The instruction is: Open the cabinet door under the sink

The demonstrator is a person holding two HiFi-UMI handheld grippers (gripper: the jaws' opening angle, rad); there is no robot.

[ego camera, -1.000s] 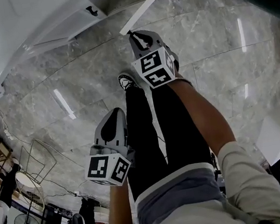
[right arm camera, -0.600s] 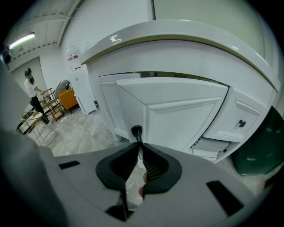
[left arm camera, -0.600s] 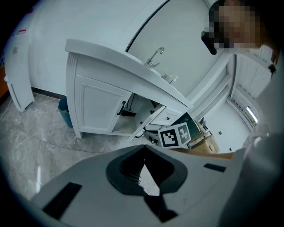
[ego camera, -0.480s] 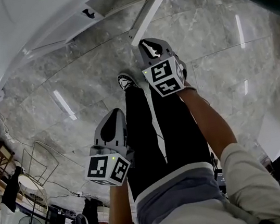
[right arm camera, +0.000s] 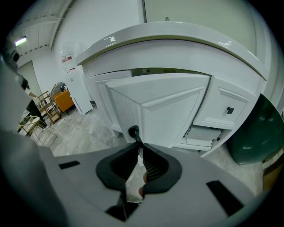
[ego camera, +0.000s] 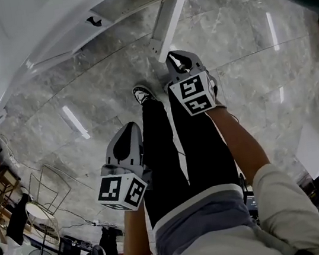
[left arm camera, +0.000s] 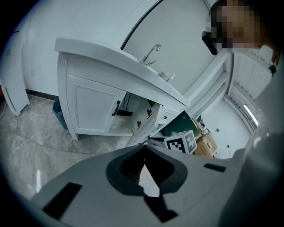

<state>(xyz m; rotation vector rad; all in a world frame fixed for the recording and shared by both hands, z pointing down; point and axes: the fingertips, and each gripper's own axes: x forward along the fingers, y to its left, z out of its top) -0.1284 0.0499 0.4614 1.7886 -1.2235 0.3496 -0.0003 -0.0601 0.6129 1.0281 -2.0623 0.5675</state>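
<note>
With the right gripper [right arm camera: 138, 148] pinching the small black handle [right arm camera: 133, 131] of the partly open white panelled cabinet door [right arm camera: 168, 106] ahead, a wider outward pull seems next; the left gripper [left arm camera: 143, 155], pressed together, holds nothing.

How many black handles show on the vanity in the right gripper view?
2. One door handle, gripped by the right gripper; one drawer knob further right. Others may be hidden behind the open door.

white cabinet door [right arm camera: 164, 111] with a black handle [right arm camera: 133, 131], and a grey marble floor [ego camera: 248, 80] with pale veins.
</note>
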